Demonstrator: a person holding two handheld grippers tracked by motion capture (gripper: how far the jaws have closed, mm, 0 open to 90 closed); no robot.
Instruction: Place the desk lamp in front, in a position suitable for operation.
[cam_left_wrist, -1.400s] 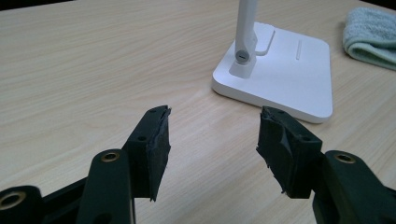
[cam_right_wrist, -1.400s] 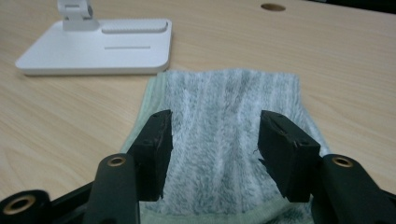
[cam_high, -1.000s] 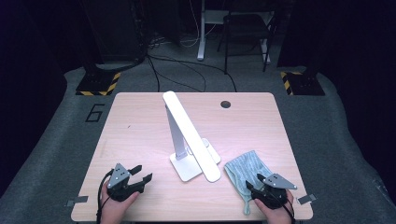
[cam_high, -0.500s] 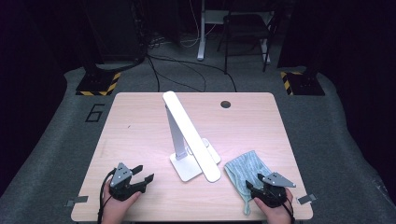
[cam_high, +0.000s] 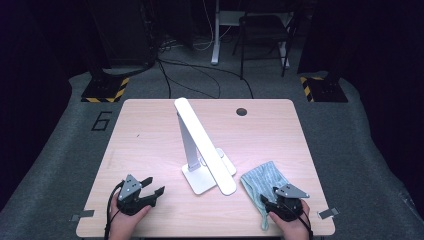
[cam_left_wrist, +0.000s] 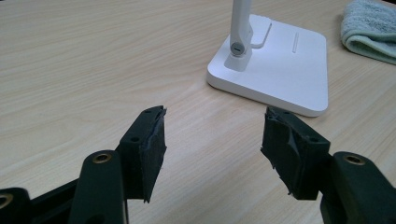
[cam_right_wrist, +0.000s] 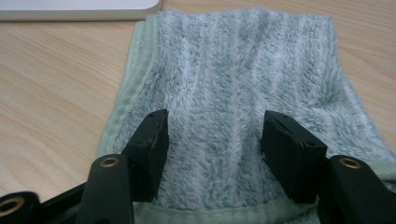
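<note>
Where the wooden surface (cam_high: 150, 145) meets the grey floor (cam_high: 60, 165) at its far edge, cables (cam_high: 200, 85) trail across the carpet, a chair (cam_high: 262, 35) stands in the dark beyond, and two yellow-and-black striped blocks (cam_high: 105, 90) sit near the far corners. A painted number 6 (cam_high: 102, 121) marks the floor to the left. A white desk lamp (cam_high: 205, 145) stands mid-surface, its long head tilted down toward the near right, its flat base (cam_left_wrist: 280, 70) lying between the two hands. A small dark hole (cam_high: 241, 111) sits in the surface near the far edge. A pale green-grey towel (cam_high: 262, 180) lies folded just right of the lamp base, near the front right corner.

The left tool (cam_high: 150, 187) rests low at the near left, its jaws spread wide with nothing between them but bare wood, pointing toward the lamp base and apart from it. The right tool (cam_right_wrist: 212, 140) hangs over the near end of the towel, jaws spread wide on either side of the pile; whether they touch the cloth I cannot tell.
</note>
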